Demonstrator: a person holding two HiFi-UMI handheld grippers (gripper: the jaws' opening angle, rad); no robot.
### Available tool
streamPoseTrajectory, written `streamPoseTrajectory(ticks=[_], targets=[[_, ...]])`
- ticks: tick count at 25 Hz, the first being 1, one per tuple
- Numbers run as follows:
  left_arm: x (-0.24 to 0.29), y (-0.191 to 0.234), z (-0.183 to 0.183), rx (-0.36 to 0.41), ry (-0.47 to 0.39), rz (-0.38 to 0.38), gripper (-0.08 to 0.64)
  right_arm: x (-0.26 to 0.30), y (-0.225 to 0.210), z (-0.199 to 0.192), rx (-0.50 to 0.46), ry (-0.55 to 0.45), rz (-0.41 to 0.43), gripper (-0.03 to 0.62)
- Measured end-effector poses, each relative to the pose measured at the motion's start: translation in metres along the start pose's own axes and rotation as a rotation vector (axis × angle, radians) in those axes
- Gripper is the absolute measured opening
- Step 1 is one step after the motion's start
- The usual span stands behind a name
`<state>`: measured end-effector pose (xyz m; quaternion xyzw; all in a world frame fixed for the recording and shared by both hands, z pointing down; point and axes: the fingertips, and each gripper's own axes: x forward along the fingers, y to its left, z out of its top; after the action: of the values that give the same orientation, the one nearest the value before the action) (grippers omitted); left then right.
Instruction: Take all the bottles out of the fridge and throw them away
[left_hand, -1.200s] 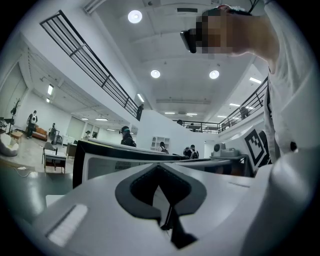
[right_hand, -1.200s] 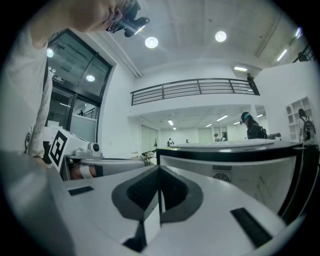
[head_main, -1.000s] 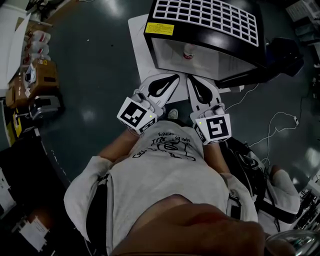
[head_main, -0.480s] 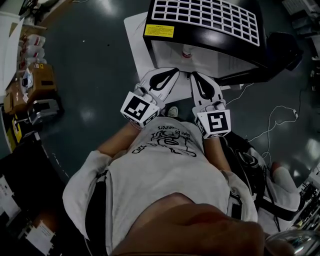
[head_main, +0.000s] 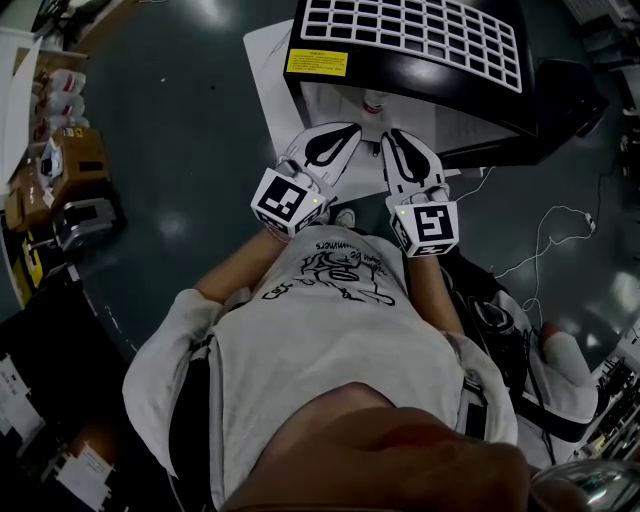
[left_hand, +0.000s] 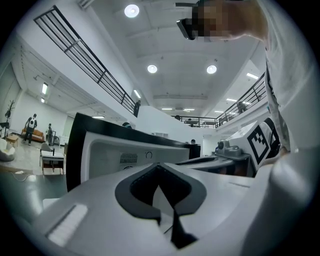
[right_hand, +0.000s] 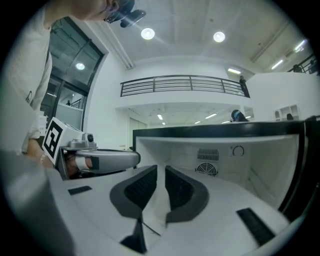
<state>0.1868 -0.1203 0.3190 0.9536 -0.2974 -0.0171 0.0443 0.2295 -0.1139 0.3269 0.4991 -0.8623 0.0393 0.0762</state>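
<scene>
Small pale bottle with a reddish cap (head_main: 374, 103): inside the open black mini-fridge with white lining (head_main: 420, 75), apparently upright, near the mouth.

White left gripper (head_main: 346, 131) and white right gripper (head_main: 389, 137): both sets of jaws pressed together, nothing between them, tips at the fridge opening.

Bottle lies about 1 o'clock from the left tip and 11 o'clock from the right. Neither tip is clearly nearer. Either gripper would likely need its jaws spread before going in.

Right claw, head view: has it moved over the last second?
Yes. The right claw has moved up the picture toward the fridge; its tips now lie closer to the black front edge.
</scene>
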Motion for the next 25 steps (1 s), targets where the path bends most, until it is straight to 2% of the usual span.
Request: streamPoseTrajectory(ticks=[8, 14, 25], targets=[[0.014, 0.018, -0.020, -0.006, -0.006, 0.022, 0.009, 0.021, -0.016, -0.023, 0.005, 0.012, -0.016, 0.071], [0.024, 0.029, -0.030, 0.005, -0.013, 0.037, 0.009, 0.036, -0.029, -0.041, 0.002, -0.008, -0.027, 0.083], [0.050, 0.049, -0.053, 0.009, -0.005, 0.067, 0.009, 0.066, -0.052, -0.062, -0.008, 0.021, -0.049, 0.130]])
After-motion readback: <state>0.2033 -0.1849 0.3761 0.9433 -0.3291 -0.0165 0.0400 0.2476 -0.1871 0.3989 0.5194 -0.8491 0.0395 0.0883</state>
